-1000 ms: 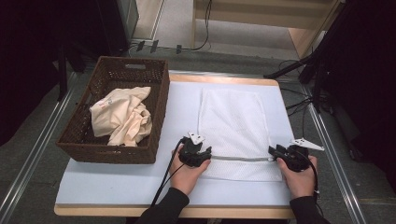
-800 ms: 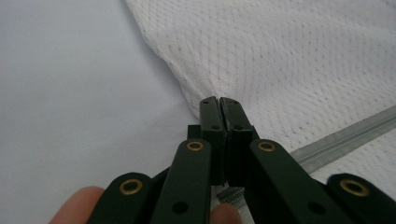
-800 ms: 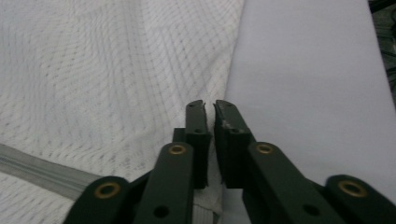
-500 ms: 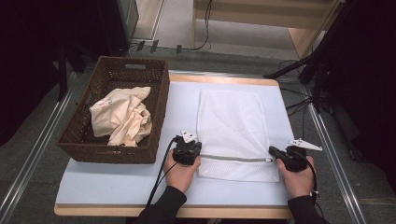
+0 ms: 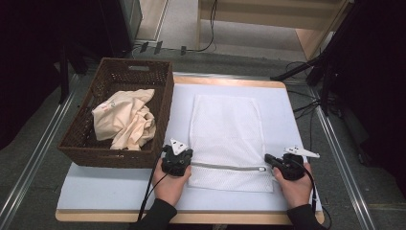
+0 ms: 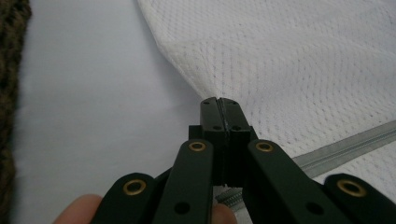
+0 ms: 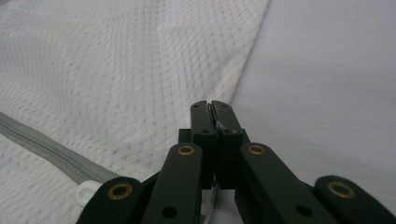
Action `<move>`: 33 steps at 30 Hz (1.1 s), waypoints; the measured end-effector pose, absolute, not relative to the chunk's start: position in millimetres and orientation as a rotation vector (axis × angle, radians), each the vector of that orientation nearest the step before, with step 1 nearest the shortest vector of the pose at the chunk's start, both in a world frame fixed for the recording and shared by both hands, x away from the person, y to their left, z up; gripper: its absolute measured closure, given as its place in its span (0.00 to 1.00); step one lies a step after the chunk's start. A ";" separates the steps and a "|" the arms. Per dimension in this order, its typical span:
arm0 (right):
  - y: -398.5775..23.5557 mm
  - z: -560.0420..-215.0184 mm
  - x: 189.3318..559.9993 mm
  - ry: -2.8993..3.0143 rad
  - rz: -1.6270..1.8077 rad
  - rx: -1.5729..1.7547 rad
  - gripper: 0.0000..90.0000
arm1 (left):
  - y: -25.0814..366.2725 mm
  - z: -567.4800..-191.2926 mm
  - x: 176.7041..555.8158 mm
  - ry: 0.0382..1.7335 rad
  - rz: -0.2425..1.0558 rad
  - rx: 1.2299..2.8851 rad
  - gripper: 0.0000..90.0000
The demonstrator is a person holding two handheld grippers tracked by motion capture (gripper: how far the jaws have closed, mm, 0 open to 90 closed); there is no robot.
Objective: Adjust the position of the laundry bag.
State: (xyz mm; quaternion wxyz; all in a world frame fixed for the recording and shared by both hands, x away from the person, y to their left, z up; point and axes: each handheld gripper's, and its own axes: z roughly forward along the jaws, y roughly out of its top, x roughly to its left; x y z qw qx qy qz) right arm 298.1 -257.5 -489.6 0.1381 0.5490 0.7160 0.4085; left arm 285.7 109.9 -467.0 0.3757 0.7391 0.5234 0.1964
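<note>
Two grippers down on mesh laundry bag (image 5: 225, 139), flat on desk (image 5: 119, 187) right of wicker basket (image 5: 119, 120). Left gripper (image 6: 218, 105) pressed together, pinching bag's left edge just above zipper (image 5: 225, 167); a ridge of mesh pulled up at the tips. Right gripper (image 7: 210, 108) likewise closed, pinching bag's right edge near zipper's end. Cream cloth (image 5: 125, 117) bunched inside basket.

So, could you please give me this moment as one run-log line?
left gripper: shut on mesh bag left edge | right gripper: shut on its right edge | bag flat on table | zipper closed
</note>
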 end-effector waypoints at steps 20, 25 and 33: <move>-233.0 -488.5 287.9 2.144 1.231 1.507 1.00 | 136.4 -470.0 250.5 1.324 0.602 1.906 0.99; -229.0 -486.7 285.5 2.154 1.225 1.467 0.99 | 145.5 -469.2 243.4 1.311 0.598 1.853 0.88; -257.1 -469.7 264.0 2.064 1.365 1.449 0.49 | 141.5 -447.6 229.2 1.160 0.576 1.769 0.49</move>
